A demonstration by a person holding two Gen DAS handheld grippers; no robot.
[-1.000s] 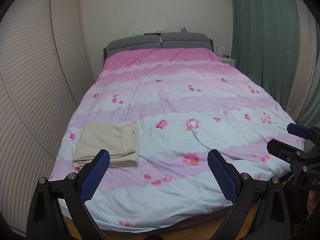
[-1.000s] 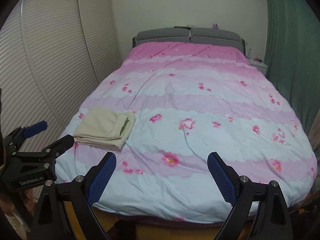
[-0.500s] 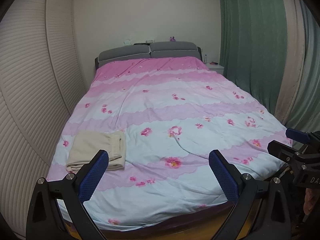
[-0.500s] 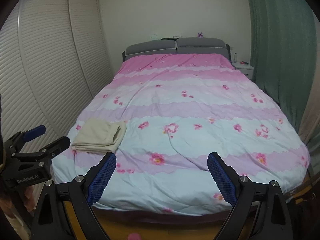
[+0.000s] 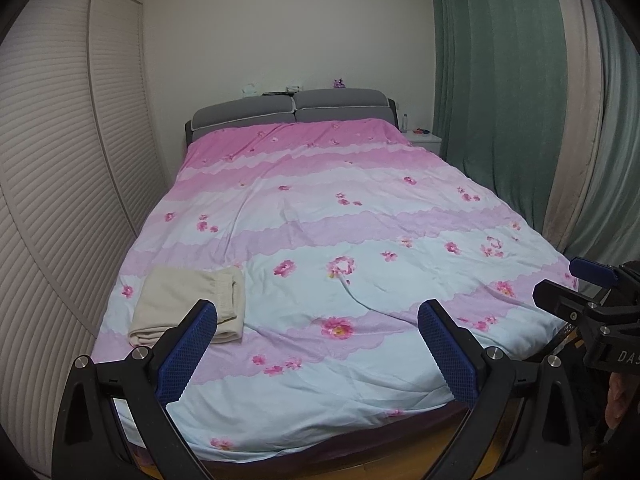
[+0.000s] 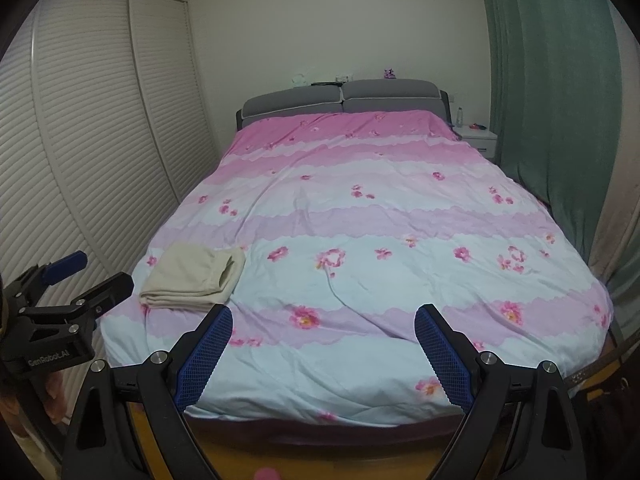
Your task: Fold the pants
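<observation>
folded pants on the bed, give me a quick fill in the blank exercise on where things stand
1. The folded pants are ____ in colour.
2. They lie on the flowered duvet near the bed's ____ edge, by the slatted doors.
3. The left claw and right claw are both ____, holding nothing.
4. The curtain is ____.

Missing words: cream; left; open; green

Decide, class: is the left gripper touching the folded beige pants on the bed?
Apart. In the right wrist view the left gripper hangs beside the bed, a strip of floral duvet showing between its fingers and the folded pants.
</observation>
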